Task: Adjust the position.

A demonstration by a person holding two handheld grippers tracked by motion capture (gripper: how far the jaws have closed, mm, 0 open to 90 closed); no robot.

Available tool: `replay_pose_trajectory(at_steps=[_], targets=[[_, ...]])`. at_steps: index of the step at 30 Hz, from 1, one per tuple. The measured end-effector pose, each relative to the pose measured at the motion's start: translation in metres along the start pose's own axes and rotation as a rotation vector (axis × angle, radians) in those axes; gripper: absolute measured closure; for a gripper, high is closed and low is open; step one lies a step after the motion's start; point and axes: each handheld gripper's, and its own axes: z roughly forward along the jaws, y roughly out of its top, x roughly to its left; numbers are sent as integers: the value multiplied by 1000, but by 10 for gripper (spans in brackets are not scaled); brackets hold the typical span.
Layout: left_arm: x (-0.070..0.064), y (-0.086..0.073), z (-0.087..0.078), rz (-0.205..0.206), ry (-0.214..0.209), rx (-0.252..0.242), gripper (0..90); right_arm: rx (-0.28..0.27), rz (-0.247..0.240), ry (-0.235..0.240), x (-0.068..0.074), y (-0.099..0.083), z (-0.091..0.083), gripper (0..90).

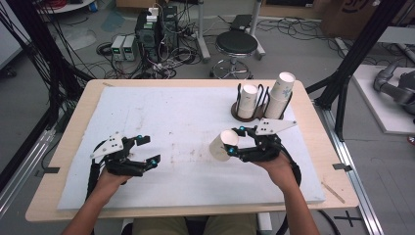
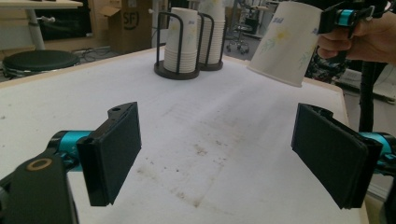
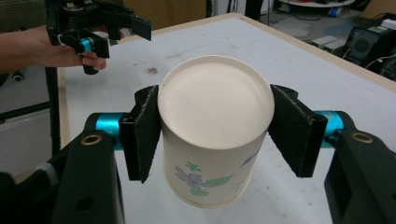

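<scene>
One cup (image 3: 212, 126) clamped between the pads of the right tool (image 1: 236, 141), lifted clear of the counter (image 1: 186, 122), tipped on its side with the base toward that tool's camera. Left tool (image 1: 146, 150) released, jaws spread wide, nothing between them, low over the counter's near left part. Two cup stacks (image 1: 264, 98) standing in a wire holder (image 1: 244, 115) at the far right, well apart from the held cup.
</scene>
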Motion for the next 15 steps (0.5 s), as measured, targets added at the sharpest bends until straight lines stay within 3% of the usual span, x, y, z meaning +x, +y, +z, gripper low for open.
replay_pose_trajectory(at_steps=[2, 7, 15], targets=[[-7, 3, 3, 21, -20, -10, 160, 0, -3, 13, 2, 1, 4, 381], [-14, 4, 11, 28, -63, -15, 161, 5, -20, 46, 9, 4, 13, 381], [-26, 9, 27, 78, -136, 4, 160, 15, -36, 97, 18, 7, 26, 381]])
